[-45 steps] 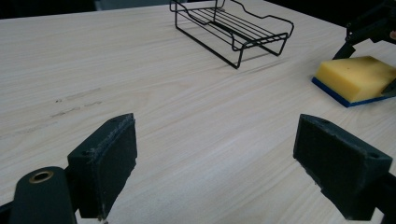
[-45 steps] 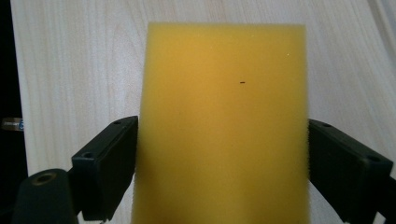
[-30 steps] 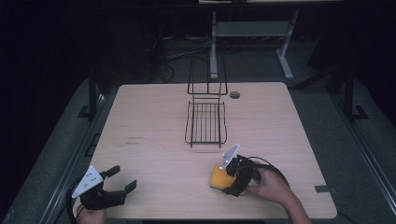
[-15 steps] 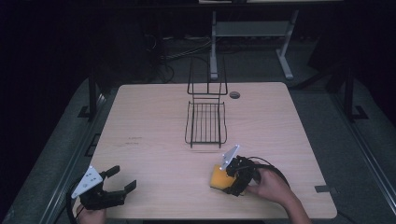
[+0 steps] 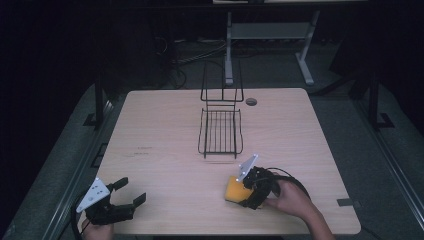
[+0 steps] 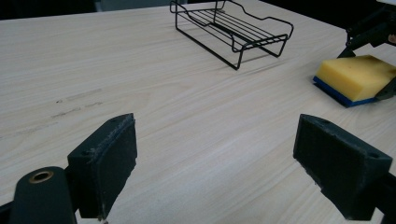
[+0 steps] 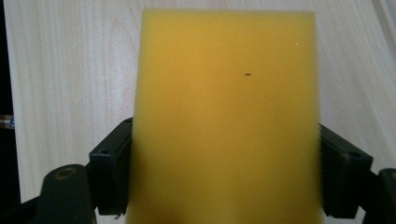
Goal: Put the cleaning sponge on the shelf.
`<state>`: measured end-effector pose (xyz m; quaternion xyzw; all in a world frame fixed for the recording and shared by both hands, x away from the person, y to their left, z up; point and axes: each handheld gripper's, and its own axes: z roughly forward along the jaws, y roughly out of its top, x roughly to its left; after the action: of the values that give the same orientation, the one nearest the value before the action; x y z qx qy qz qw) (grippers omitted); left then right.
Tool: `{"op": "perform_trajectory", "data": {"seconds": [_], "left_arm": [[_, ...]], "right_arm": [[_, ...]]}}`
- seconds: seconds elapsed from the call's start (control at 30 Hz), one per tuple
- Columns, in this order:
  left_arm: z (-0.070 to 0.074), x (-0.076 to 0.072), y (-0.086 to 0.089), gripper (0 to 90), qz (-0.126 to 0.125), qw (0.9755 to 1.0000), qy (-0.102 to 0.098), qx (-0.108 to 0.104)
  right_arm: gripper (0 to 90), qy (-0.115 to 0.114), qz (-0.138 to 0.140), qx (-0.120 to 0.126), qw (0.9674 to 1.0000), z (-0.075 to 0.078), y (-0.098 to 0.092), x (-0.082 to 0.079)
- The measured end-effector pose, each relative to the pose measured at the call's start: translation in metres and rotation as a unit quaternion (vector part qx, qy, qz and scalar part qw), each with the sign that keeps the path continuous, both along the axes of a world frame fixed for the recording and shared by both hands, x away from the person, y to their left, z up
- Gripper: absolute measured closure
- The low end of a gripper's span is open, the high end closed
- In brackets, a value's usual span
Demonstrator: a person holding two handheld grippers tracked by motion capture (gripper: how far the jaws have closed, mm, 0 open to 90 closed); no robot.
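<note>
Where dark floor surrounds it, pale wooden table bears wire rack.

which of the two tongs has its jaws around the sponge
The right tongs, near the table's front right: their jaws sit against both sides of the yellow sponge. The left tongs, at the front left corner, stand open over bare wood.

The sponge runs off the bottom edge of the right gripper view, and its near part is blurred. In the left gripper view the right gripper is cut by the right edge, one jaw hidden behind the sponge.
</note>
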<state>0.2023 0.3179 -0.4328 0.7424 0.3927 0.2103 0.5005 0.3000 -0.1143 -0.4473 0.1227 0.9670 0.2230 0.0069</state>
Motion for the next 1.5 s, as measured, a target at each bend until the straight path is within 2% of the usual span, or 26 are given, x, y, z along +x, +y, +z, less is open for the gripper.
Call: {"op": "perform_trajectory", "data": {"seconds": [0.23, 0.6, 0.83, 1.03, 1.2, 1.5], "left_arm": [[0.000, 0.000, 0.000, 12.8, 0.001, 1.0000, -0.001, -0.001], [0.000, 0.000, 0.000, 12.8, 0.000, 1.0000, -0.001, -0.001], [0.000, 0.000, 0.001, 12.8, 0.000, 1.0000, -0.002, -0.002], [0.000, 0.000, 0.001, 12.8, 0.000, 1.0000, -0.002, -0.002], [0.000, 0.000, 0.001, 12.9, 0.000, 1.0000, -0.002, -0.001], [0.000, 0.000, 0.001, 12.8, -0.001, 1.0000, -0.002, -0.002]], "right_arm": [[21.1, -0.007, 0.008, -0.012, 0.9999, 0.010, 0.004, 0.002], [21.2, -0.010, 0.022, -0.006, 0.9997, 0.028, 0.009, 0.012], [21.1, -0.010, 0.029, 0.008, 0.9995, 0.042, 0.011, 0.026], [21.1, -0.009, 0.034, 0.004, 0.9994, 0.045, 0.014, 0.034], [21.2, 0.002, 0.042, 0.003, 0.9991, 0.046, 0.019, 0.043], [21.2, 0.002, 0.047, 0.002, 0.9989, 0.051, 0.025, 0.054]]}}
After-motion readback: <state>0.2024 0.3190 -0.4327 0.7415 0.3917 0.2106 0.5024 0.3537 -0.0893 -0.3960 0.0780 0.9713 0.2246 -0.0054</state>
